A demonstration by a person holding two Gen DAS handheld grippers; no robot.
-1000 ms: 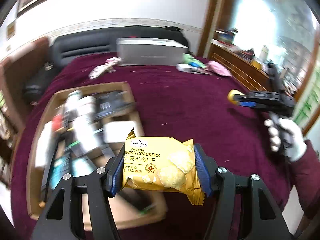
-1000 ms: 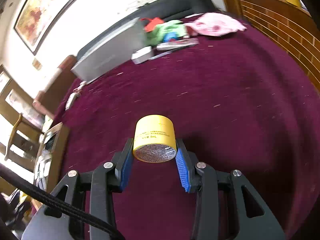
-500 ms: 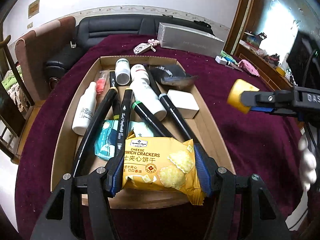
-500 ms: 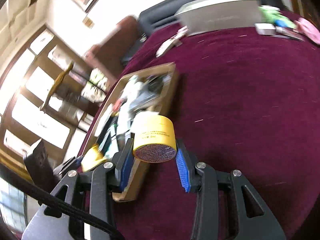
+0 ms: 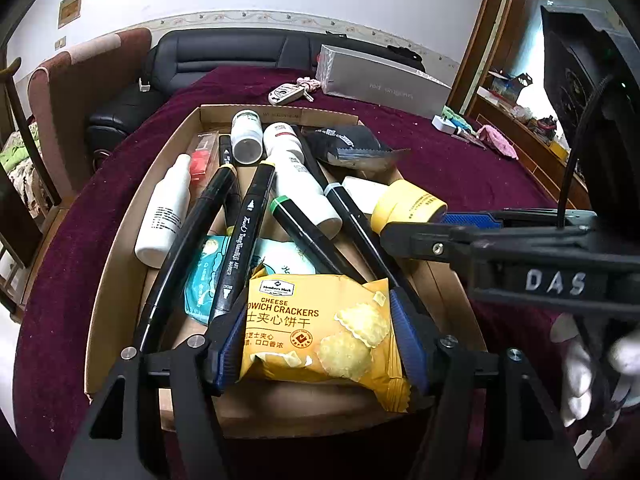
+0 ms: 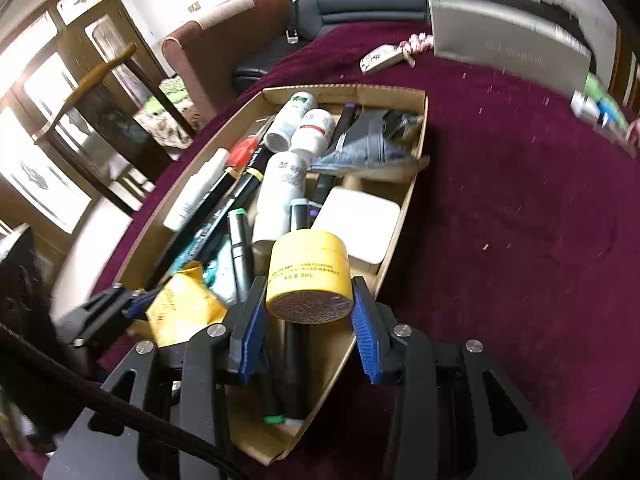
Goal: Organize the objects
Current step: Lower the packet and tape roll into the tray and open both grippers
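We saw the left gripper (image 5: 316,330) opening around the cracker packet (image 5: 320,330) over the cardboard tray (image 5: 120,240); right gripper (image 6: 306,304) stayed clamped on the yellow jar (image 6: 306,276).

Cracker packet (image 5: 320,328): yellow, printed with pale crackers and black lettering. Jar (image 6: 307,276): yellow, speckled dark base. Cardboard tray (image 5: 120,240): plain brown. Markers (image 5: 244,236): black, with yellow and green bands. Bottles (image 5: 164,208): white. Tablecloth (image 6: 520,208): deep maroon. Gripper pads (image 6: 362,332): blue, ribbed.

Yellow cracker packet (image 5: 320,328) and yellow jar (image 6: 307,276) — both above the crowded cardboard box (image 5: 120,248).
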